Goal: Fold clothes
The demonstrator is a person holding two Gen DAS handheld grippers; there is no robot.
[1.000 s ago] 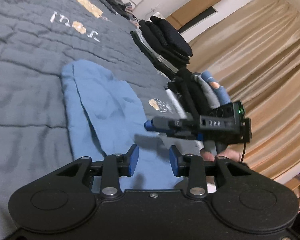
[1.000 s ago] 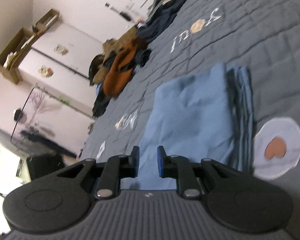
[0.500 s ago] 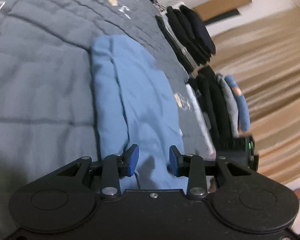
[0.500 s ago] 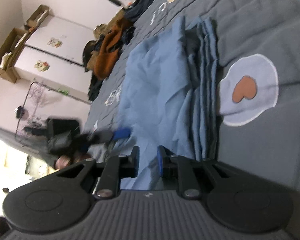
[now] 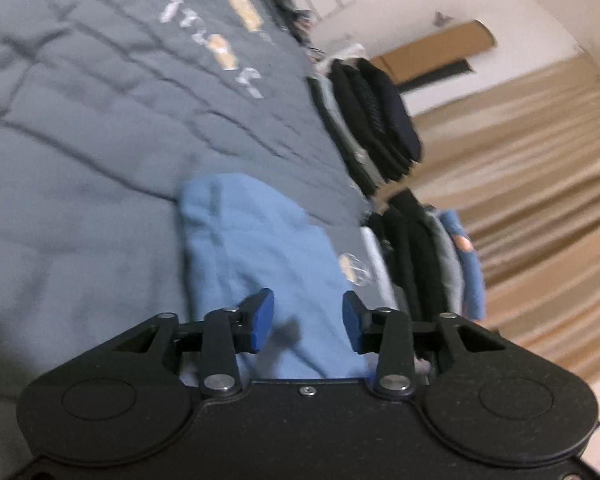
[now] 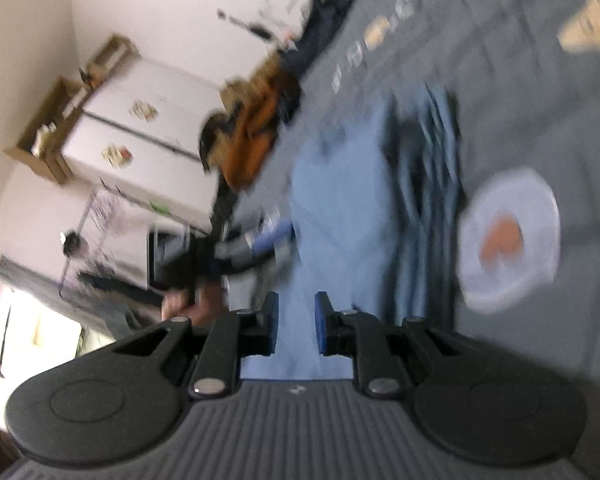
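- With both grippers low over the near end of the blue garment (image 5: 256,248), I read this as the approach to the next fold, nothing grasped yet.
- Left gripper (image 5: 308,326): jaws have just been opening, now parted with bare cloth showing in the gap, pads not pressing on it.
- Right gripper (image 6: 296,322): narrow gap, released, only fabric seen beyond it (no pinch visible).
- The other tool and the person's hand (image 6: 188,304) show blurred at the garment's left edge in the right wrist view.
- Next move, my call: drop each set of pads onto a near corner, clench, then lift and carry that edge over toward the far end.
- Garment lies flat on the grey quilt (image 5: 80,184), already folded lengthwise into a long strip; layered edges stack along its right side in the right wrist view, rounded far end, light creases.
- Folded stacks of clothes (image 5: 380,128) sit beside it, toward the curtain (image 5: 540,200).
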